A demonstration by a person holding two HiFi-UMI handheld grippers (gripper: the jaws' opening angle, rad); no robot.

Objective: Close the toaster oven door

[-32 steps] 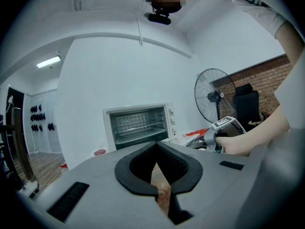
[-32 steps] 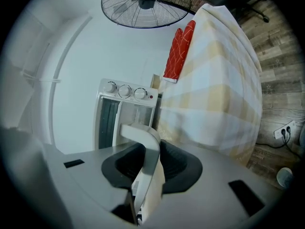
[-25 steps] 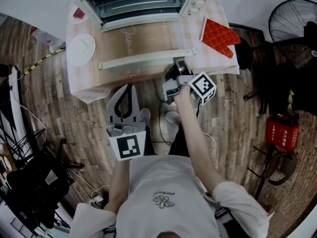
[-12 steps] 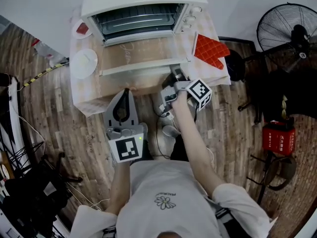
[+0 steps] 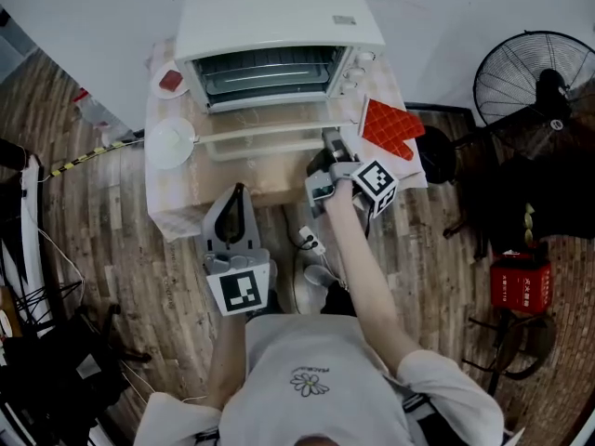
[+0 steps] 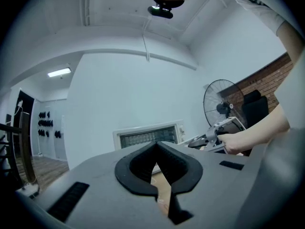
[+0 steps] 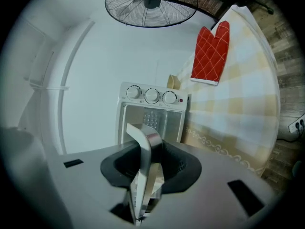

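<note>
The white toaster oven [image 5: 279, 26] stands at the back of the table, its door [image 5: 270, 137] tilted partway up from flat. My right gripper [image 5: 329, 143] is at the door's right end. In the right gripper view the silver door handle [image 7: 146, 147] runs between the jaws of the right gripper [image 7: 143, 180], which are opening slightly with the pads still against it. The oven's knobs [image 7: 151, 95] show beyond. My left gripper [image 5: 235, 193] hangs shut and empty in front of the table, pointing at the oven [image 6: 147, 136].
A red oven mitt [image 5: 389, 128] lies on the table's right side. A white plate [image 5: 172, 142] and a small dish [image 5: 170, 80] sit at the left. A standing fan [image 5: 535, 82] is at the right, and a red box [image 5: 516, 277] on the floor.
The door has swung up from lying flat to partway raised. My right gripper has moved up and toward the oven with the handle. The left gripper has stayed in front of the table.
</note>
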